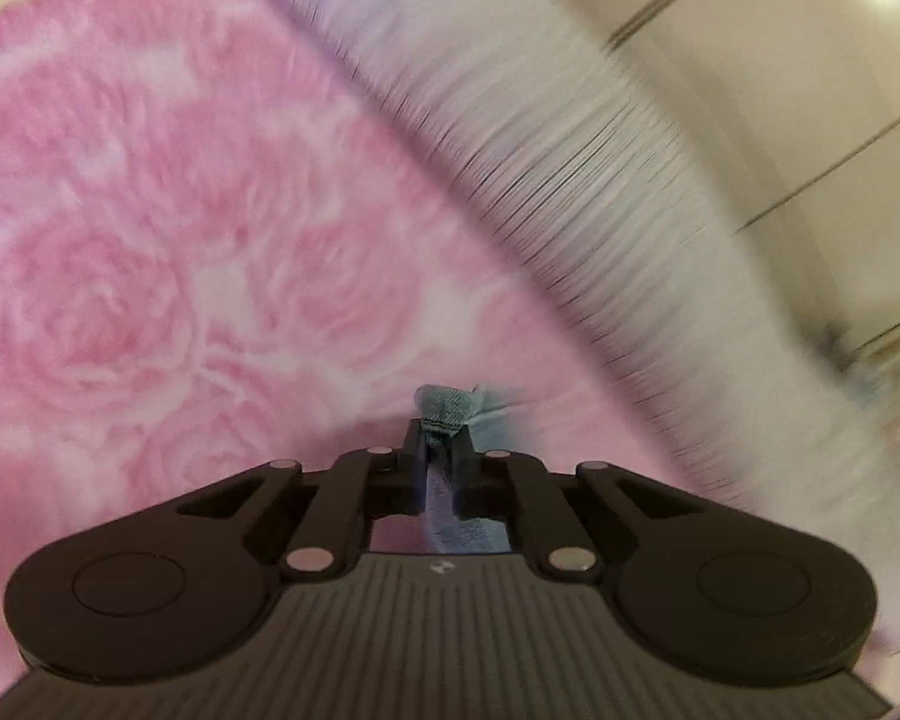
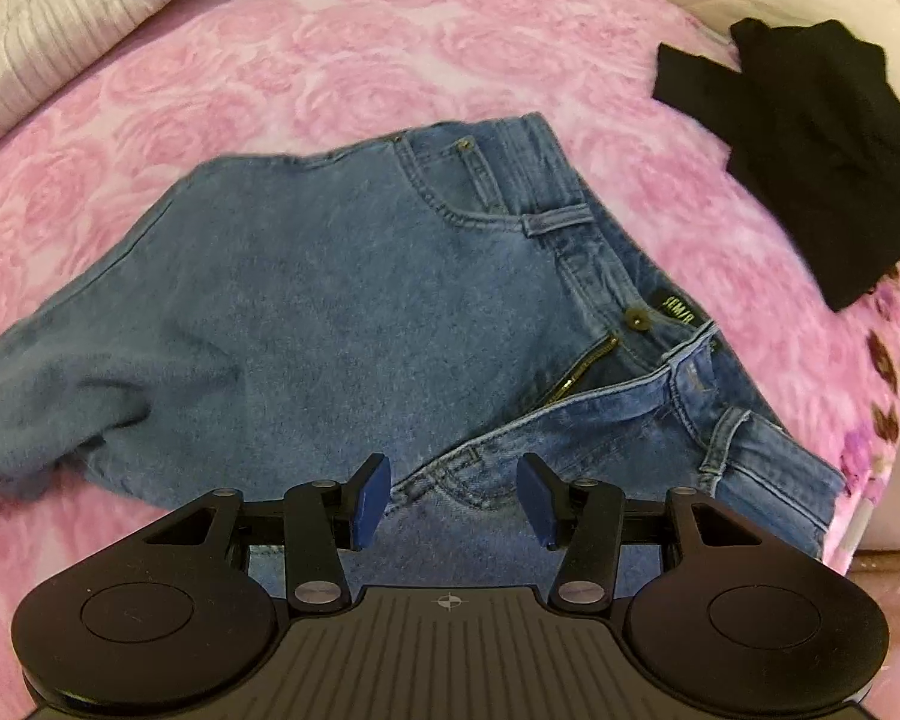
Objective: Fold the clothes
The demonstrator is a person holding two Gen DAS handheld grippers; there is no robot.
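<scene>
Left gripper has its jaws clamped tight on a scrap of blue denim, a bit of the fabric poking out past the tips, over the pink rose bedspread. Right gripper hangs with jaws apart, nothing between them, just above the jeans, which lie spread mid-bed, fly unzipped. A black garment sits near the bed's far right edge

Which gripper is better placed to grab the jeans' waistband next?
The right gripper: its jaws stand open just above the jeans near the open fly and waistband. The left gripper is shut on a bit of denim already.
</scene>
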